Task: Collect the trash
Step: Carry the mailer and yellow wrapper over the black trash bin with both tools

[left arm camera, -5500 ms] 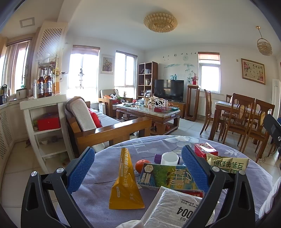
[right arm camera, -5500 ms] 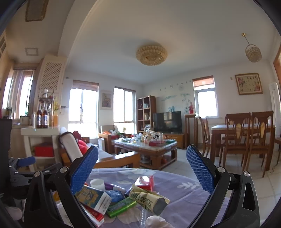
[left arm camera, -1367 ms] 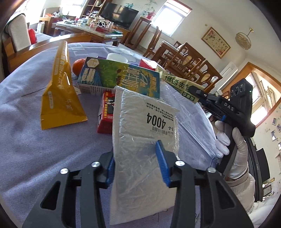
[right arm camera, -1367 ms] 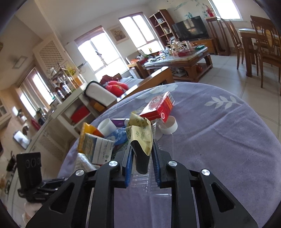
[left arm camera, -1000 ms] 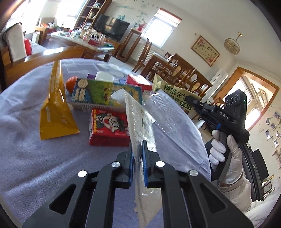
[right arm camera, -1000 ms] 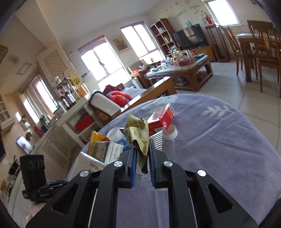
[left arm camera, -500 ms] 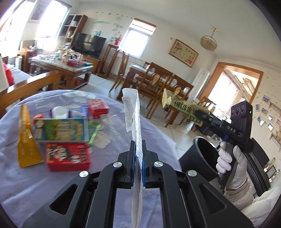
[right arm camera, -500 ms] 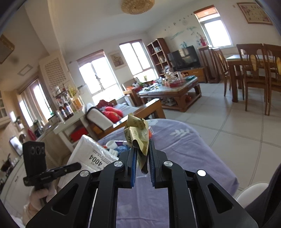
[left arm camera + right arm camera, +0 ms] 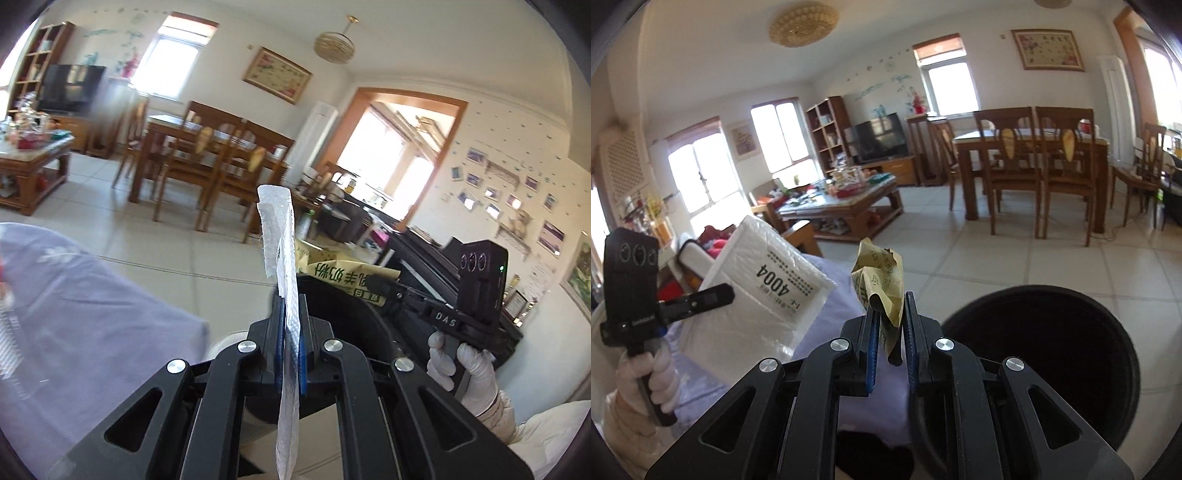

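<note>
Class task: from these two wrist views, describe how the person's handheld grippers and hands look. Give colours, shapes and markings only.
Each gripper is a black angular frame with silver bolts and blue pads on the inside of its fingers. The right gripper has a boxy black module with three round lenses, a green light and white "DAS" lettering. Both hands wear white gloves and white sleeves.

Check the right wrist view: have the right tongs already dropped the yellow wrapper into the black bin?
No, the yellow wrapper is still pinched in the right tongs, with the black bin open to its right.
</note>
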A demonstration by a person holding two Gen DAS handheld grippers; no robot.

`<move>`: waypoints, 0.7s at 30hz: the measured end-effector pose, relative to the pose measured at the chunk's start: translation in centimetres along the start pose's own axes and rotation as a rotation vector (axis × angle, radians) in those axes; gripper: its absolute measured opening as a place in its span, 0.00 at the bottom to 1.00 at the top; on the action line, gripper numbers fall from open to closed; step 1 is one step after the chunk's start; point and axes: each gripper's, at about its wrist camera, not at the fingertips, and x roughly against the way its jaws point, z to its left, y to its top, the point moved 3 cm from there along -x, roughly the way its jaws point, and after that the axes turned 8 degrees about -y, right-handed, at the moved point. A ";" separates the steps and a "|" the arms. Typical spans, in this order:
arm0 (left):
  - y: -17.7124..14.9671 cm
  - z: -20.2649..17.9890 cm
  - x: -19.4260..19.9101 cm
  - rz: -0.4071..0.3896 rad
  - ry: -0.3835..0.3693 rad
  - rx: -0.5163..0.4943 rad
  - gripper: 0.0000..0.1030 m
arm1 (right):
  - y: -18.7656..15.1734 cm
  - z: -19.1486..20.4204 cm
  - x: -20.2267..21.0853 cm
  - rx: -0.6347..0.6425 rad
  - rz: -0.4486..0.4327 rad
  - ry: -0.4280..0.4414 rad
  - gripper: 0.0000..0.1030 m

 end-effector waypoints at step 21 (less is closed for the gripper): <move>-2.1 -4.3 -19.5 0.220 -0.016 -0.065 0.07 | -8.4 -13.1 -5.3 0.025 0.303 -0.294 0.13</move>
